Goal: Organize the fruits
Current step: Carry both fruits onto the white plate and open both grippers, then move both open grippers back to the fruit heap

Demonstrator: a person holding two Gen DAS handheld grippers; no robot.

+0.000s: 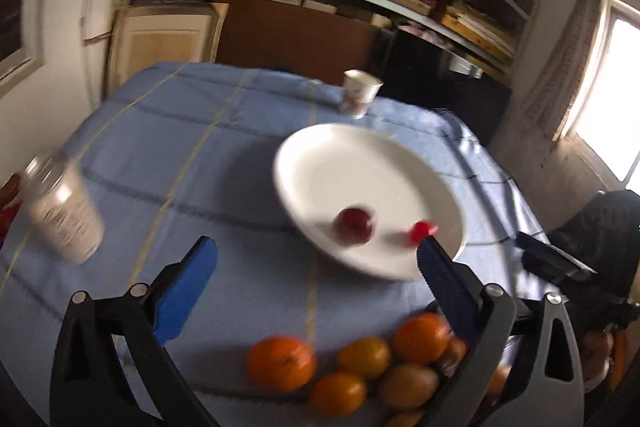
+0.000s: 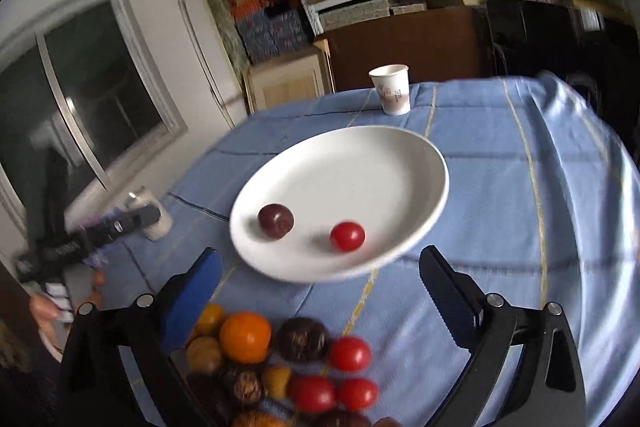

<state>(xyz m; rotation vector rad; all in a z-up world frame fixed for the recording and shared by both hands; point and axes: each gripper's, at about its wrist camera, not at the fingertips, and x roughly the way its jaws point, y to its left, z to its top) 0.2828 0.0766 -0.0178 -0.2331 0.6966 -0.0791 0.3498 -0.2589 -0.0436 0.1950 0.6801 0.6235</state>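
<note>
Both tools, left tool (image 1: 316, 263) and right tool (image 2: 320, 277), gaped wide and empty; plate (image 2: 360, 163) held plum (image 2: 275, 221) and tomato (image 2: 347, 236); next I'd need another fruit from the pile (image 2: 280, 367).

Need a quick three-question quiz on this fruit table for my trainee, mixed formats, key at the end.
1. How many fruits lie on the white plate?
2. True or false: the paper cup stands on the plate.
3. The right gripper is: A) open and empty B) shut on a tomato C) shut on an orange.

Key: 1. Two, a dark plum and a red tomato. 2. False; it stands on the blue cloth beyond. 3. A.
</note>
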